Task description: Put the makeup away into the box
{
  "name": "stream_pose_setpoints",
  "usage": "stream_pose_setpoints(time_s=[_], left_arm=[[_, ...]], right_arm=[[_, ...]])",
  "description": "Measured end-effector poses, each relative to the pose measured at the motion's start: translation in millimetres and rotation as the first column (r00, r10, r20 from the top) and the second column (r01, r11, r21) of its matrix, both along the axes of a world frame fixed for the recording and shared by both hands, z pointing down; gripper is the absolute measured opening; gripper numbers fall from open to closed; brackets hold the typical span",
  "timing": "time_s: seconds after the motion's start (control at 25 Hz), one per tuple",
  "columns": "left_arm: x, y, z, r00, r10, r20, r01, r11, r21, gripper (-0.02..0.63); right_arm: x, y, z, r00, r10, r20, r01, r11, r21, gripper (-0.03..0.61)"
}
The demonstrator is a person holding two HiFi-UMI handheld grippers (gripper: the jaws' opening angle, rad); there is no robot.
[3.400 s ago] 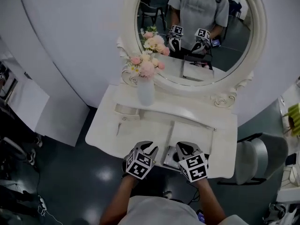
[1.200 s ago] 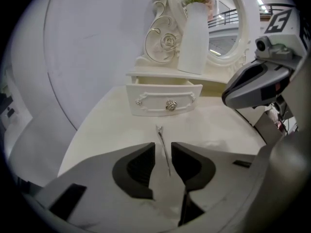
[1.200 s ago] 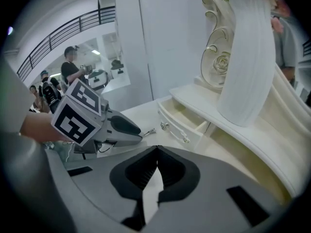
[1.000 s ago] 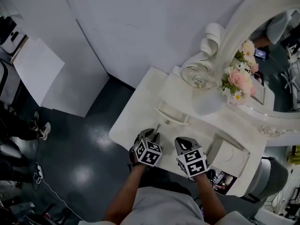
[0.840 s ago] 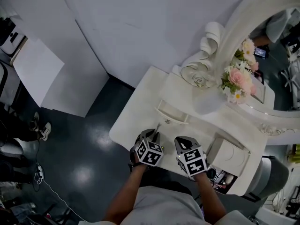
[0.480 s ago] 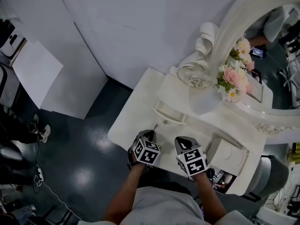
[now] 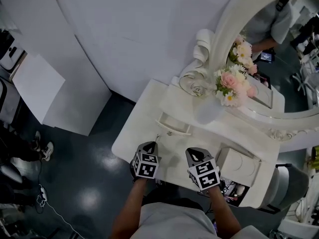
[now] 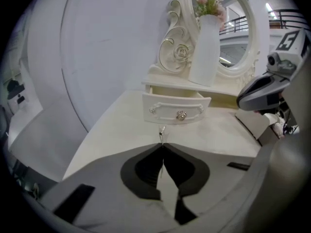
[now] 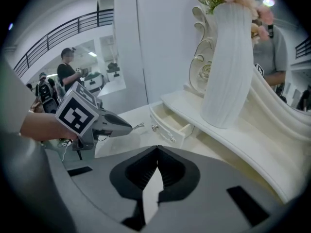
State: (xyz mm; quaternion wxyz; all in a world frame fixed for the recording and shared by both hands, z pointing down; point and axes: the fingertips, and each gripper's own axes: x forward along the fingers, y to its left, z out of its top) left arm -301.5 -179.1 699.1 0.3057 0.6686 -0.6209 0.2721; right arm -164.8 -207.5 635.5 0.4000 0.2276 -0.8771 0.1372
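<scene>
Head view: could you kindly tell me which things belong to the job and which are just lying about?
Job: thin metal item, clamped in left gripper; box.
Lying about: vase, flowers, mirror, open drawer, right gripper, shut and empty.

Left gripper (image 8: 162, 147) and right gripper (image 9: 157, 149) angle downward, both closed.

White wooden counter (image 7: 130, 136): the raised shelf at the back has a small open drawer (image 7: 172, 125) at its left end, with a white ribbed vase of flowers (image 7: 208, 111) on top to the right. Oval framed mirror (image 7: 284, 59) behind the vase. Square white box (image 7: 239, 166) at the counter's right end. Left hand-held gripper (image 7: 152, 145) and right hand-held gripper (image 7: 194, 153) side by side at the front edge. Thin metal pin (image 8: 161, 131) in the left one's tips, just before the drawer.
</scene>
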Motion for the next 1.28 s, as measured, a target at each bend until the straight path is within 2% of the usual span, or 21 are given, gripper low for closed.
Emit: stream_pose_setpoints(time_s=[0.2,0.36,0.64,0.84,1.0,1.12,1.28], left_arm=[[-6.6,-1.2,-30.4,1.0,-0.002,-0.006,0.002,0.998,0.069,0.018],[-4.3,-6.8,-60.0,1.0,0.02,0.02,-0.022,0.992,0.125,0.018],[23.4,-14.8,-105.0,0.996,0.072,0.049,-0.08,0.977,0.198,0.018],[68.8,-17.1,-135.4,0.985,0.159,0.07,-0.171,0.957,0.233,0.018],[124.3,-17.3,-149.5,0.965,0.252,0.067,-0.261,0.932,0.253,0.017],[170.7,-9.8,-154.3,0.945,0.32,0.073,-0.328,0.911,0.25,0.017],[236.4,-2.1,-155.8,0.904,0.422,0.072,-0.426,0.87,0.248,0.017]], right_arm=[[9.5,-2.5,-20.1,1.0,0.016,0.022,-0.016,0.999,0.035,0.0],[18.7,-6.2,-36.2,0.998,0.036,0.043,-0.039,0.997,0.064,0.0],[46.6,-8.0,-68.3,0.992,0.085,0.089,-0.095,0.988,0.118,0.0],[83.7,-5.3,-91.1,0.986,0.122,0.116,-0.139,0.978,0.155,0.0],[122.6,-0.5,-101.4,0.974,0.175,0.145,-0.199,0.965,0.173,0.0],[158.7,9.6,-104.3,0.965,0.214,0.152,-0.24,0.955,0.176,0.0],[211.0,20.9,-107.6,0.946,0.284,0.158,-0.311,0.933,0.18,0.0]])
